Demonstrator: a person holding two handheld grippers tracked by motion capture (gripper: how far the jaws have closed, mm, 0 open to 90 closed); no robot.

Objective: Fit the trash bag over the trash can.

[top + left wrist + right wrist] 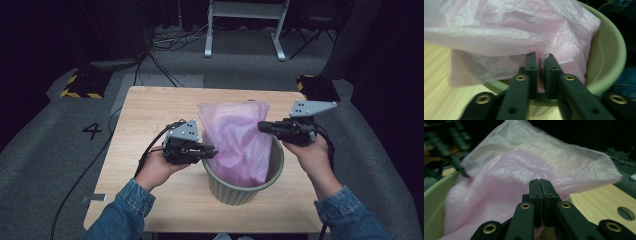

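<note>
A thin pink plastic bag (235,140) stands loosely in a pale green round bin (240,192) on the wooden table (150,110). My left gripper (214,150) reaches in from the left at the bin's rim. In the left gripper view its jaws (541,56) stand nearly together with pink film (499,32) pinched in the narrow gap. My right gripper (260,126) is level at the bag's upper right edge. In the right gripper view its jaws (539,181) are pressed fully together against the bag (524,165); I cannot tell whether film is caught between them.
The bin sits near the table's front edge between both hands. A round hole (626,213) is cut in the tabletop. Cables (165,70) run over the grey floor behind the table, near a yellow-black striped block (82,85) and a white table frame (245,25).
</note>
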